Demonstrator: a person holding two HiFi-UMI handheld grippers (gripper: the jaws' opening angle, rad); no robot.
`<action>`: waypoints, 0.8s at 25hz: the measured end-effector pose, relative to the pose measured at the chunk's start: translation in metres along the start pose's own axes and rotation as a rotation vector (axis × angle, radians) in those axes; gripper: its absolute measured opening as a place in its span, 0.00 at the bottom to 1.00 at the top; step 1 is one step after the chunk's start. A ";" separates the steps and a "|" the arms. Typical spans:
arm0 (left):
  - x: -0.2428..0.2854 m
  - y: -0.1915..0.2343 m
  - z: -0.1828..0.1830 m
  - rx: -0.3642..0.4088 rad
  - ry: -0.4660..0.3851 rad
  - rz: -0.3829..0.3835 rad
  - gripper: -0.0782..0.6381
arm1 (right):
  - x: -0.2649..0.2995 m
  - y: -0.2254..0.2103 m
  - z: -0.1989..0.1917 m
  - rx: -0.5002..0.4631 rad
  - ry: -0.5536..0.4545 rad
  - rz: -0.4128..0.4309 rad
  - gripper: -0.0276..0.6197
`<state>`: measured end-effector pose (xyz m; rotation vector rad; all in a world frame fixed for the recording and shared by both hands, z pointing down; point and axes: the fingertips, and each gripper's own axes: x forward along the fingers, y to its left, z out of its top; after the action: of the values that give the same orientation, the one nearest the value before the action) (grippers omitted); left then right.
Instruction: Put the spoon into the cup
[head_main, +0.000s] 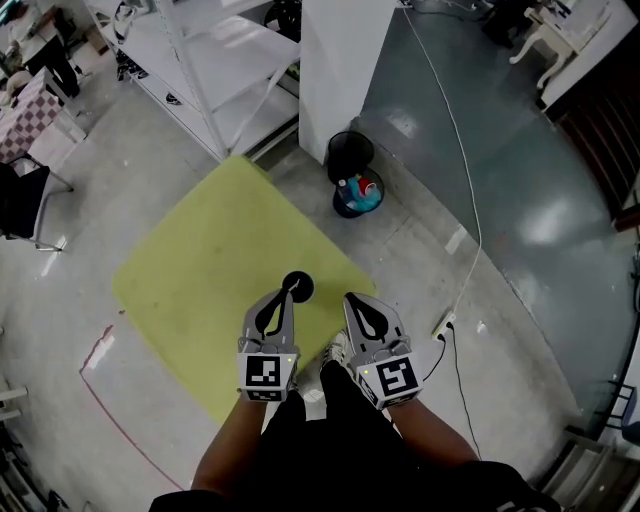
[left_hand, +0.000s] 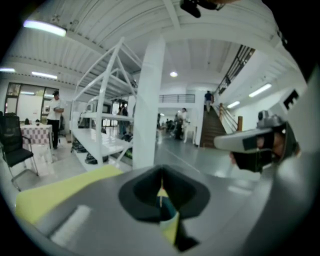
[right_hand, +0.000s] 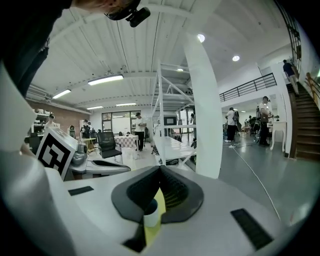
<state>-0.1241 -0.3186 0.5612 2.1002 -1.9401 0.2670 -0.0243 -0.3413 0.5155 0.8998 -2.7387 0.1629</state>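
Note:
A small round cup (head_main: 298, 286) with a dark inside stands on the yellow-green mat (head_main: 215, 260). My left gripper (head_main: 290, 294) hovers right at the cup's near edge, jaws together with nothing visible between them. A thin pale sliver beside the cup could be the spoon, but I cannot tell. My right gripper (head_main: 352, 299) floats a little right of the cup, above the mat's edge, jaws also together and empty. In the right gripper view the white cup (right_hand: 150, 214) shows low through the jaw gap of the right gripper (right_hand: 160, 169). The left gripper (left_hand: 161, 172) points over the mat.
A black bin (head_main: 350, 154) and a blue bucket (head_main: 358, 196) stand beyond the mat beside a white pillar (head_main: 345, 60). White shelving (head_main: 215, 60) is at the back left. A cable (head_main: 470, 230) runs to a power strip (head_main: 443, 322). Red tape (head_main: 95, 360) marks the floor.

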 end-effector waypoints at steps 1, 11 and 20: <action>0.004 0.000 -0.005 -0.005 0.010 0.005 0.13 | 0.003 -0.002 -0.005 0.001 0.008 0.006 0.05; 0.028 0.004 -0.050 -0.087 0.088 0.052 0.13 | 0.023 -0.011 -0.048 0.035 0.083 0.058 0.05; 0.030 0.002 -0.064 -0.154 0.088 0.051 0.25 | 0.032 -0.008 -0.053 0.033 0.083 0.074 0.05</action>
<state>-0.1207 -0.3268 0.6314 1.9129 -1.9009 0.2094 -0.0331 -0.3562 0.5756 0.7826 -2.7006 0.2548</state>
